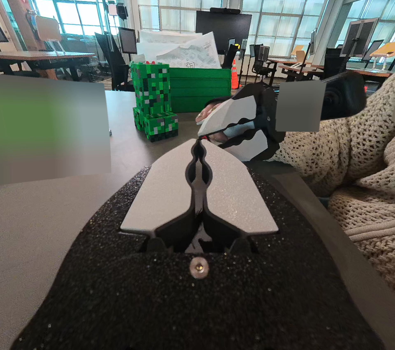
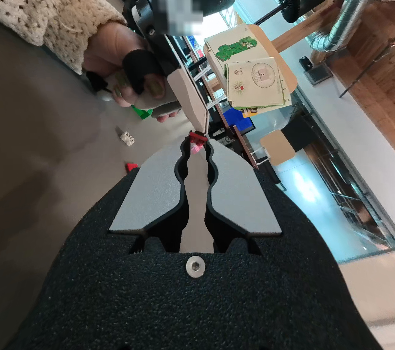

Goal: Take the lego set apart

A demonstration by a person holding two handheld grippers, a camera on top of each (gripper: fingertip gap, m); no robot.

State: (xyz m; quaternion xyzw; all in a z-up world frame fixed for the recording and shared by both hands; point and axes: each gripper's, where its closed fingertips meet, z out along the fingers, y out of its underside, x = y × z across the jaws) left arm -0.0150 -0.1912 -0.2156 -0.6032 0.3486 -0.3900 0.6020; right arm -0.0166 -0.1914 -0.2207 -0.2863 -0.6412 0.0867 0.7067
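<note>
My right gripper (image 2: 197,144) is shut on a small red and pink lego piece (image 2: 197,139), held above the grey table (image 2: 53,147). My left gripper (image 1: 197,141) is shut, its fingertips pressed together. In the right wrist view it comes in from above (image 2: 203,130), and its tips touch the top of the red piece. The left wrist view shows a bit of the red piece (image 1: 204,137) just past my left tips. One of the right gripper's fingers (image 1: 226,117) lies over it. A green pixel-patterned lego figure (image 1: 154,100) stands on the table behind.
A green box (image 1: 201,90) with white papers stands behind the figure. Loose bricks lie on the table: a white one (image 2: 127,138), a red one (image 2: 130,166) and a green one (image 2: 142,113). An instruction booklet (image 2: 254,81) rests on a stand. A person's knitted sleeve (image 1: 342,147) is at the right.
</note>
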